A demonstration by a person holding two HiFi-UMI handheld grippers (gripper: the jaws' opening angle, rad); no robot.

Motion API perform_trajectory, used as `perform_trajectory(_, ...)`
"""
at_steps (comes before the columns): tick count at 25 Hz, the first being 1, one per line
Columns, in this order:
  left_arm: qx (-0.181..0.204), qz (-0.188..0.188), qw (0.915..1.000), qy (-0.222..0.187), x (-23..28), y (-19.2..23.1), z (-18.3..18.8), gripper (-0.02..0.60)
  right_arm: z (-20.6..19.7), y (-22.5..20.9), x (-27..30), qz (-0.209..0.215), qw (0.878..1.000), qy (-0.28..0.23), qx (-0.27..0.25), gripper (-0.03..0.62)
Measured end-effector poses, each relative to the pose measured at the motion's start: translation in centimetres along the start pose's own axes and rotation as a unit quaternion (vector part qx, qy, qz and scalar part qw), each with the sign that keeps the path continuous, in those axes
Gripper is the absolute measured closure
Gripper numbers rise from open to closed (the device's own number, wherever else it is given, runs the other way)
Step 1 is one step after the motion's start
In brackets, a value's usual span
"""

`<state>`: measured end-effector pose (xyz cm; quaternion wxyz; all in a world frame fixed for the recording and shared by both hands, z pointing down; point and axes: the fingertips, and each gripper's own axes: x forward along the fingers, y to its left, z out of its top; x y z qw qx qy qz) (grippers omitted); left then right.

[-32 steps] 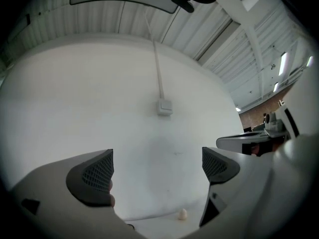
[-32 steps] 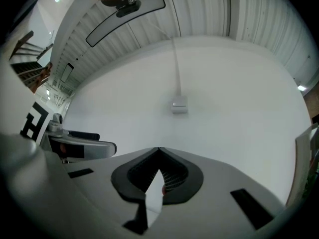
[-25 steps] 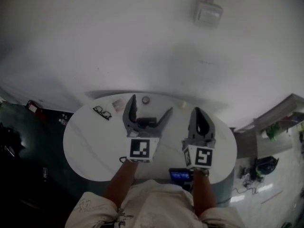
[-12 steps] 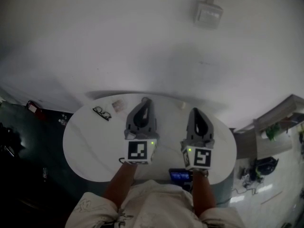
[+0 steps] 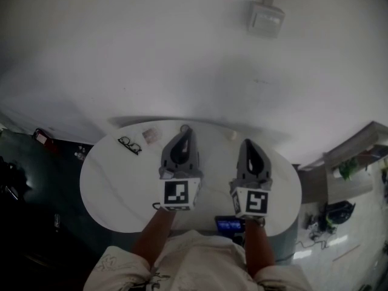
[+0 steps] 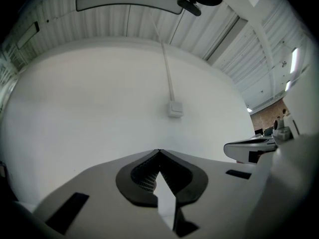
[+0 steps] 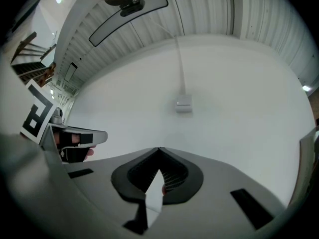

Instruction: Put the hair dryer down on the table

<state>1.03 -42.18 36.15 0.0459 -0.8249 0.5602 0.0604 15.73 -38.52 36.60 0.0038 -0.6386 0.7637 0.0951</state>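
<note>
On the white oval table (image 5: 103,180), no hair dryer can be picked out in any view. Neither gripper carries it, and if it lies on the tabletop it is hidden beneath the left gripper (image 5: 184,130) or the right gripper (image 5: 247,142), which hang side by side over the middle of the table. Judging from that, the putting-down looks finished, or at least the dryer is out of the jaws. What is left, at most, would be to draw the hands back so that its resting place shows.

The left gripper's jaws have just been closing and are pressed together tip to tip, with nothing between them. Its own view shows only the bare white wall (image 6: 99,108) and a wall box (image 6: 174,108) beyond the meeting tips. The right gripper's jaws are likewise together and empty, facing the same wall.

Farther out on the tabletop, a pair of glasses (image 5: 130,143) lies to the left of the left gripper, well apart from it, with a small pale item (image 5: 150,133) near them. A dark device with a blue-lit screen (image 5: 229,224) sits at the near edge, just beside the right forearm (image 5: 259,247)
</note>
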Motion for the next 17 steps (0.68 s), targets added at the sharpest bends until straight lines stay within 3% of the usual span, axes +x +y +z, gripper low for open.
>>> perform_trajectory(4, -0.007, 0.009, 0.9998, 0.014, -0.01, 0.24, -0.45, 0.586, -0.13, -0.09, 0.03, -0.002, 1.000, 0.002, 0.001, 0.589)
perform_trajectory(17, 0.004, -0.005, 1.0000, 0.001, -0.36, -0.26, -0.12, 0.584, 0.08, 0.09, 0.11, -0.001, 1.000, -0.005, 0.003, 0.589)
